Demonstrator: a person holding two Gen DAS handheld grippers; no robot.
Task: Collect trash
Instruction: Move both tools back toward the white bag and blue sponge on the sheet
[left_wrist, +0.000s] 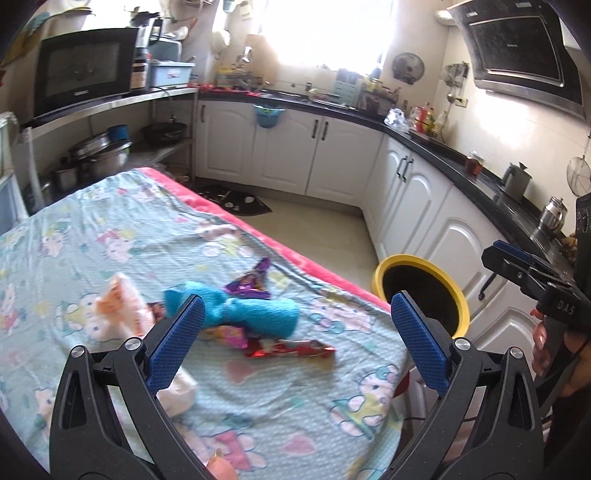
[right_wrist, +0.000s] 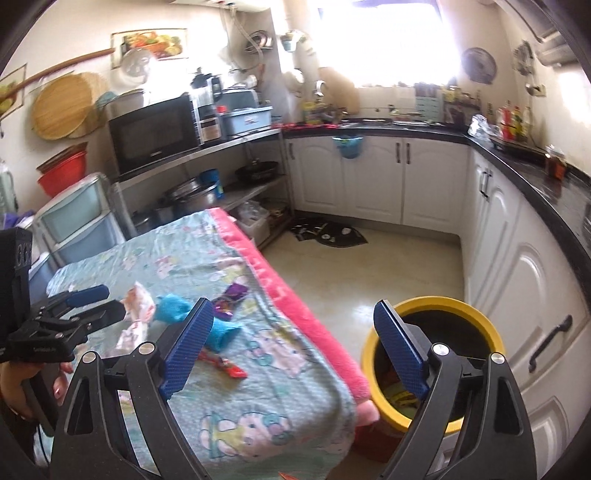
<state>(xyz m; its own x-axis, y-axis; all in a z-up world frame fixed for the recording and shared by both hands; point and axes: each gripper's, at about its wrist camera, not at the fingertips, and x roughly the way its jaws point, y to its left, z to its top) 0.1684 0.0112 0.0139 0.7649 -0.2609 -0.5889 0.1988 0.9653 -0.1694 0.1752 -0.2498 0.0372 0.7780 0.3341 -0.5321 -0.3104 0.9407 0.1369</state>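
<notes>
Kitchen, table under a cartoon-print cloth with a pink edge. On the cloth, a loose heap of trash: blue rag, purple wrapper, red wrapper, pale pink-and-white crumple – all lying free, touched by neither tool. Rag across the middle, purple wrapper just behind it, red wrapper just in front.

Left gripper above the near end of the table, jaws spread wide, nothing between the blue pads – rag and wrappers seen beyond the gap, not in it.

Right gripper beside the table's pink edge, jaws wide apart and empty; right pad in front of the bin's mouth.

Yellow-rimmed bin on the floor, close to the table's corner, dark inside, some yellowish scraps at the bottom.

Behind: white cabinets, black counter, microwave on a shelf.
</notes>
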